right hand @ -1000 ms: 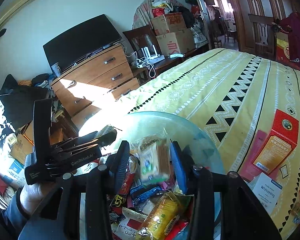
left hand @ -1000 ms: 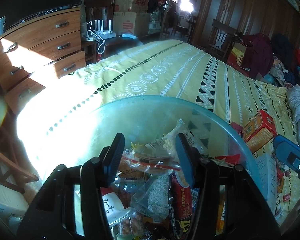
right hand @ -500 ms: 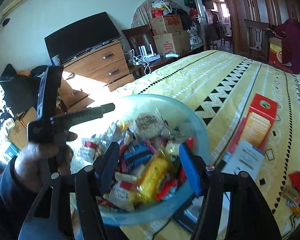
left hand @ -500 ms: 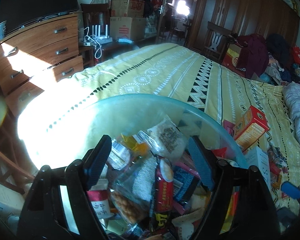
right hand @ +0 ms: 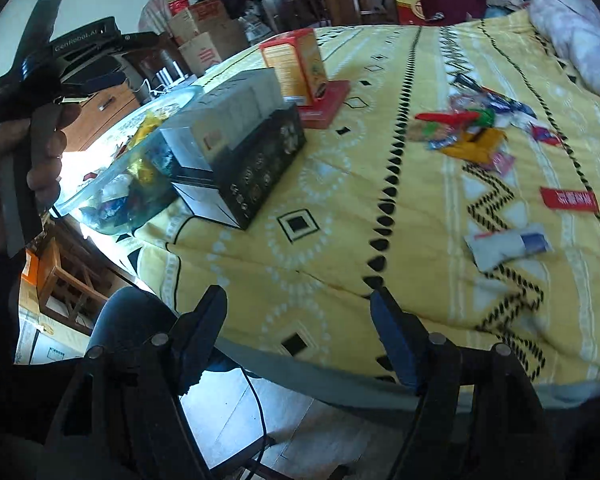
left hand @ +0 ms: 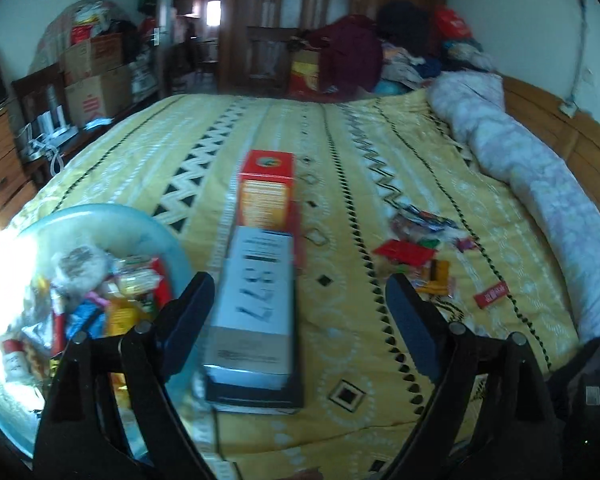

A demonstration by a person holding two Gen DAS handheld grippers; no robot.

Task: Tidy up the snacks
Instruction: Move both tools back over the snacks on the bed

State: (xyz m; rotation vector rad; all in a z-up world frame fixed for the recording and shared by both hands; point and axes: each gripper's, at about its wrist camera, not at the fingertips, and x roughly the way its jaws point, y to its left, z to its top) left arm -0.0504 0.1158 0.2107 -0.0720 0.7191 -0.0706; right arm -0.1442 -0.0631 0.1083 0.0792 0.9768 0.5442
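A clear bluish bowl (left hand: 112, 220) full of wrapped snacks sits at the left on the yellow bed; it also shows in the right wrist view (right hand: 100, 196). Loose snack packets (left hand: 416, 252) lie scattered on the bedspread at the right, also in the right wrist view (right hand: 464, 132). My left gripper (left hand: 296, 300) is open and empty, above the bed beside the bowl. My right gripper (right hand: 300, 320) is open and empty at the bed's near edge. The left gripper also shows held in a hand at the upper left of the right wrist view (right hand: 60, 52).
A white and black box (left hand: 256, 320) and an orange-red box (left hand: 266, 196) lie between bowl and loose snacks. A rolled pale quilt (left hand: 540, 168) lies along the right. A wooden dresser (left hand: 0, 168) stands left. A cable (right hand: 256, 400) hangs below the bed edge.
Both grippers have pulled back from over the bowl and swung right toward the bed. Both stand wider open; the packet between the right fingers a second ago is gone.
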